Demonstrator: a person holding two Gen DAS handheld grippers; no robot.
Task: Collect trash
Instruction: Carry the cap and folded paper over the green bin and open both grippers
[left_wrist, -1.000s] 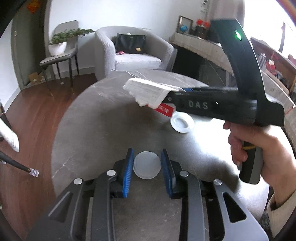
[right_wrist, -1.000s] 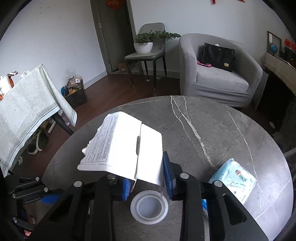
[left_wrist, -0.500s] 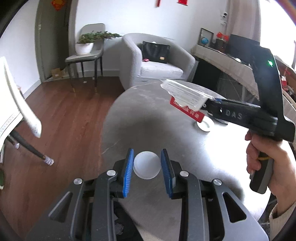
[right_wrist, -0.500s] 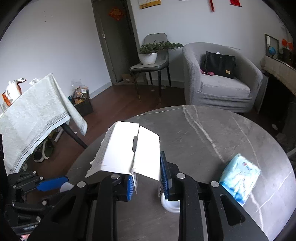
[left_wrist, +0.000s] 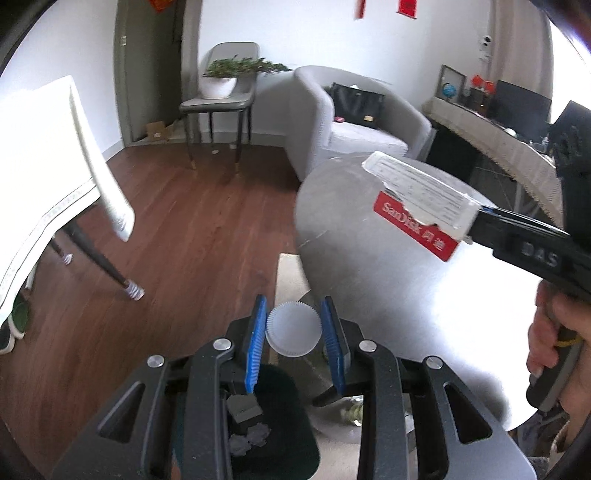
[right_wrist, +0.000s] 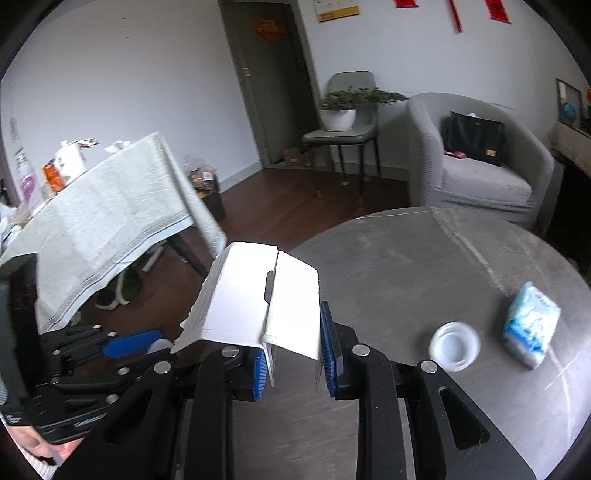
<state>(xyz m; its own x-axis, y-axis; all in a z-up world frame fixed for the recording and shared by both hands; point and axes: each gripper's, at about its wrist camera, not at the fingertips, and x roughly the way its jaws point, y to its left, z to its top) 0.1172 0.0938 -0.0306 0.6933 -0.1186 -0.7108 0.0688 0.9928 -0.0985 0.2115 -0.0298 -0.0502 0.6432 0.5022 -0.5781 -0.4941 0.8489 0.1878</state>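
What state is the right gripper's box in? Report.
Torn open and flattened: the box shows its white inside, with a ragged edge in the left wrist view.

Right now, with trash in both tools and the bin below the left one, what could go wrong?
The left tool grips the white ridged cap only by its rim; it might slip out early and miss the dark bin.

The torn cardboard package sticks far out of the right tool and could catch the left one.

A clear lid and a tissue pack remain on the round table.

Dark bin (left_wrist: 273, 424) half hidden behind gripper frame, its grey contents unclear
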